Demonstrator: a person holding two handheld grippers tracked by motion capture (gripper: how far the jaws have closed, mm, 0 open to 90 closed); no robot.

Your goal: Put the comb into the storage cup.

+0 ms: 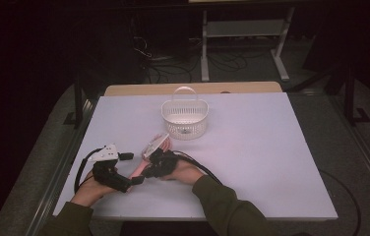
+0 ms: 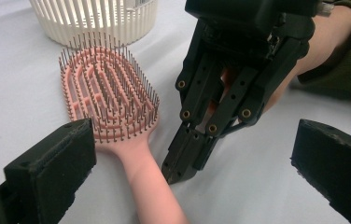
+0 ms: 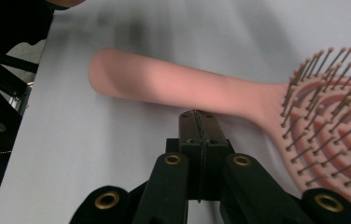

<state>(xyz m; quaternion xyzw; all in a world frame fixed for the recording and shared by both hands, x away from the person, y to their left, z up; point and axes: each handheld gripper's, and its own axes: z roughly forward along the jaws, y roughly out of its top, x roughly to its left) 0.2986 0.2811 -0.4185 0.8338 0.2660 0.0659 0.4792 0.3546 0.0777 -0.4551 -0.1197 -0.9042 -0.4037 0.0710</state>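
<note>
A pink hairbrush (image 1: 154, 144) lies bristles up on the white table (image 1: 252, 147), its head (image 2: 106, 88) toward the basket and its handle (image 2: 148, 184) toward the person. My left gripper (image 1: 131, 168) is open wide, and its fingers (image 2: 52, 168) stand on either side of the handle without touching it. My right gripper (image 2: 179, 170) is shut with nothing in it and points down at the table just beside the handle. In the right gripper view its closed tips (image 3: 198, 119) sit right at the handle (image 3: 164, 86); I cannot tell whether they touch.
A white slotted basket (image 1: 185, 122) with an upright handle stands just beyond the brush head, its wall close behind the bristles (image 2: 94, 18). The table's left edge runs near the left hand. A sleeve (image 1: 222, 201) reaches in from the bottom.
</note>
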